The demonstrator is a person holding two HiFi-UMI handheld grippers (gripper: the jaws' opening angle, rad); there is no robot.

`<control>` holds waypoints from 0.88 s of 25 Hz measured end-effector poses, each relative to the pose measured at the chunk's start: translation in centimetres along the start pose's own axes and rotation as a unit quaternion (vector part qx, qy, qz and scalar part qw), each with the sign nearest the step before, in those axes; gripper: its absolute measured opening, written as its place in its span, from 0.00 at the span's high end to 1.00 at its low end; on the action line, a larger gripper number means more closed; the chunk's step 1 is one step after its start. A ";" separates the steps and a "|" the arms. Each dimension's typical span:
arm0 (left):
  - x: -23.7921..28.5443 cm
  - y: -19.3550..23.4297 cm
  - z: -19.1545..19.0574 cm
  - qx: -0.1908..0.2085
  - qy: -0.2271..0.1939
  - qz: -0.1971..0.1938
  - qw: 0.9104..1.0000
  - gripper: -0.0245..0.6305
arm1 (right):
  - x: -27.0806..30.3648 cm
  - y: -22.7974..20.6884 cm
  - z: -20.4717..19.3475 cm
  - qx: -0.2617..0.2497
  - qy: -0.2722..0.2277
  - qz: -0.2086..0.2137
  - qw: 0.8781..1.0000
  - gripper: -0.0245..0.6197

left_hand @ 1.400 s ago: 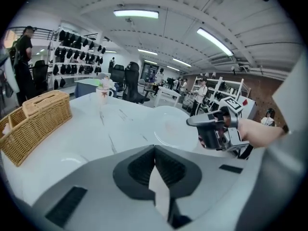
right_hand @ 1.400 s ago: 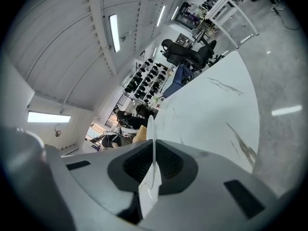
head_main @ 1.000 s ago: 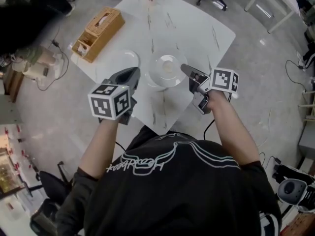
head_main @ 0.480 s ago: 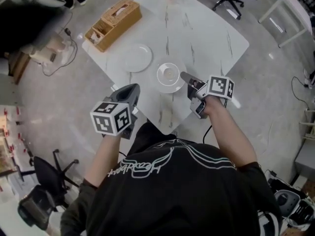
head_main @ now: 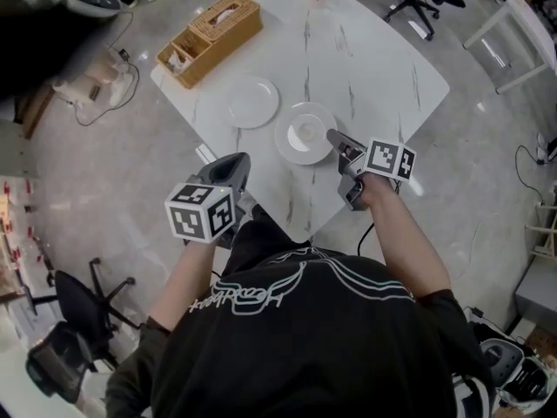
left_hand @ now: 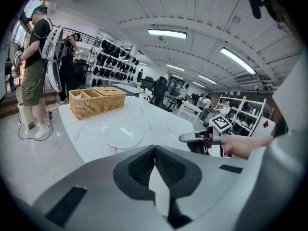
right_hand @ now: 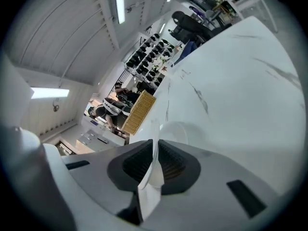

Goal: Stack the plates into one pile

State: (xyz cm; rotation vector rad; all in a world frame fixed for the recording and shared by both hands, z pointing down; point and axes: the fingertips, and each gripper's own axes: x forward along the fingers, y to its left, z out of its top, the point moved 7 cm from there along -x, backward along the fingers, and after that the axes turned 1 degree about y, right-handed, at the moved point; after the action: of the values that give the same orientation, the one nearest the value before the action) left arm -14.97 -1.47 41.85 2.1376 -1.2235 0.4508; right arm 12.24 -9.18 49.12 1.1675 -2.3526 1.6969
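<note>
- Since a second ago, my right gripper [head_main: 334,137] has sunk with the larger plate [head_main: 300,133], which now looks smaller and sits lower over the table [head_main: 374,68].
- Over the same second my left gripper [head_main: 235,160] has drawn back from beside the smaller plate [head_main: 253,103] to the table's near edge.
- My right jaws are clenched on the near rim of the larger plate; in the right gripper view its thin white edge runs up between the pads [right_hand: 144,165].
- Whether that plate's base already touches the marble, I cannot tell.
- My left jaws are pressed together at the tips with nothing between them, and they point across the table toward the smaller plate.
- The smaller plate lies flat on the table, to the left of the held plate and just apart from it, so the two are not yet stacked.
- A wicker basket [head_main: 211,37] stands at the table's far left edge, beyond the smaller plate.
</note>
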 end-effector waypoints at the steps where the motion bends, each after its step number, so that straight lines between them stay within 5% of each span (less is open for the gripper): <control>1: 0.2 0.2 0.0 0.002 0.003 0.000 1.000 0.93 | 0.1 0.0 0.1 -0.019 0.002 -0.011 1.000 0.90; 7: 1.3 0.7 0.1 0.007 0.013 -0.004 1.000 0.93 | 0.4 -0.1 0.6 -0.075 0.013 -0.041 0.996 0.88; 13: 2.1 0.5 -0.4 0.014 0.020 -0.008 1.000 0.93 | 0.9 -0.1 0.4 -0.154 0.033 -0.057 0.986 0.69; 19: 2.4 0.2 -1.0 0.010 0.021 -0.010 1.000 0.93 | 0.9 0.4 0.5 -0.318 0.051 -0.106 0.941 0.58; 22: 2.2 -0.1 -1.1 0.009 0.018 -0.011 1.000 0.93 | 0.5 1.0 0.8 -0.352 0.051 -0.106 0.928 0.55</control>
State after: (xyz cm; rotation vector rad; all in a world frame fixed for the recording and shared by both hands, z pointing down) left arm -13.74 -2.13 43.87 2.1468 -1.1786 0.4915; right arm 11.66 -9.97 48.16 1.0884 -2.3324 0.7050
